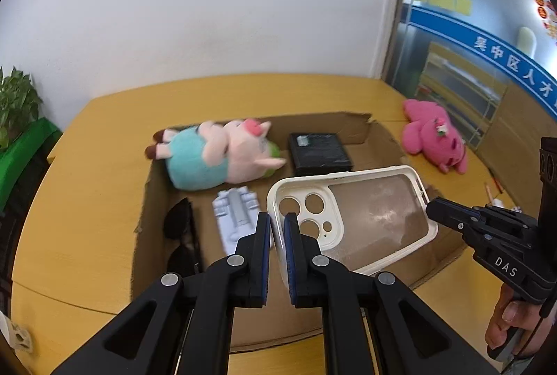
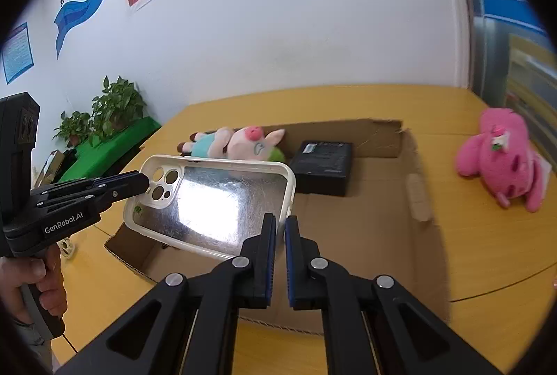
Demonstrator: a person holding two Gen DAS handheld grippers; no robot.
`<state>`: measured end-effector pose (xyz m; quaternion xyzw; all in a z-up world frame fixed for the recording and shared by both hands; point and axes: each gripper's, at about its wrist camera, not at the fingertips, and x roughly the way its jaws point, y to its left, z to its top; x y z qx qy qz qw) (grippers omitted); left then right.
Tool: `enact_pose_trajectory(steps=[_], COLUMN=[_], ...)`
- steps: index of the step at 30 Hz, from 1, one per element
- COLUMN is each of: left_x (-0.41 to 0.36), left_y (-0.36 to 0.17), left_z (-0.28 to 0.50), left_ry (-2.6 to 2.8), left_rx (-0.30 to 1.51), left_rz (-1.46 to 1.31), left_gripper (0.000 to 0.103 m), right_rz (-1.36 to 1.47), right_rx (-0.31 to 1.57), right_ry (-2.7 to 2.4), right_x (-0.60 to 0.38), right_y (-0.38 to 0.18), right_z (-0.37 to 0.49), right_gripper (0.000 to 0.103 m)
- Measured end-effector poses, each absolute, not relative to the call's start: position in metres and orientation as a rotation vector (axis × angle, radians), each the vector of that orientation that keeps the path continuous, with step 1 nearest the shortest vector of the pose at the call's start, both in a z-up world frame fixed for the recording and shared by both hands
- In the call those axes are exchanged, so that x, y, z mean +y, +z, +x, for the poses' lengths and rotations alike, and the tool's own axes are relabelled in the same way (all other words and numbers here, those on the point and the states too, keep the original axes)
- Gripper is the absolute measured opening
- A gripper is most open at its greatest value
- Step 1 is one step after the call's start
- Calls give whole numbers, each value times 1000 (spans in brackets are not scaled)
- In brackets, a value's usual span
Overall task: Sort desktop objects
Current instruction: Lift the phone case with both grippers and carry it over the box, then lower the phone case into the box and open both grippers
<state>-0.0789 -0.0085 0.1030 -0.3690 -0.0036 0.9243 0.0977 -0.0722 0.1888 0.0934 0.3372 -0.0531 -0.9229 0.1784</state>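
Yellow wooden table against a white wall, with a shallow cardboard box lying open on top as the sorting bin. Both grippers share one white phone case, held level above the box. Left gripper is pinched tight on the camera-cutout end, its blue pads squeezing the rim; right gripper is clamped on the opposite end, jaws nearly together with only the thin rim between. Two-handed hold probably keeps the flimsy shell flat and stops it twisting, judging from the grips at opposite ends. Case sits in the air over the box's near half, not touching the floor of it. Already in the box: pig plush in teal dress along the far wall, black flat box beside it, grey plastic moulded part and dark sunglasses near the left wall, so those look sorted. Pink plush lies outside on the table, right of the box, well apart, likely waiting its turn. Potted plants on a green stand off to the left. Next call is probably lowering the case into the free patch at the box's near right.
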Motion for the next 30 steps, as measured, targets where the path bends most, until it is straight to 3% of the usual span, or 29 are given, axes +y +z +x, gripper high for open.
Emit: enact_pose_trajectory(steps=[11,17,20,22,24,25,26,28,30], left_x=[-23,-21,-24,-30,-34,-35,-34,-30,-20], left_y=[11,-12,-14,-2,14,25,31,36,30], left_z=[-118,-128,-124,-113,-97,-82,-70,-44,-22], left_ry=[2603,2601,2608,2670,2779,2852,2893,2954,3000], left_rx=[7,74,58,-12,-25,-26,-31,-36,9], left_rz=[-1490,-1651,-1628,-1520,-1368,-1234,-1128,-935,-806], left_gripper=[7,11,26,68,88,90,92,103,103], right_rz=[1271,1455,1458,1395,1252,1156,1052,905,869], right_rx=[-166,-217,-260,-215,-142,-112,-78,-42,-24], right_ry=[-2426,-2290,-2251,-2334,-2492,-2574,-2667,-2786,-2807], right_x=[164,154,154,160,174,182,192,205,210], right_y=[21,-14,-20,-10,11,21,29,32,25], right_z=[-119,-136,-132,-121,-100,-86,-69,-42,-33], right_gripper=[5,7,9,20,56,66,81,84,84])
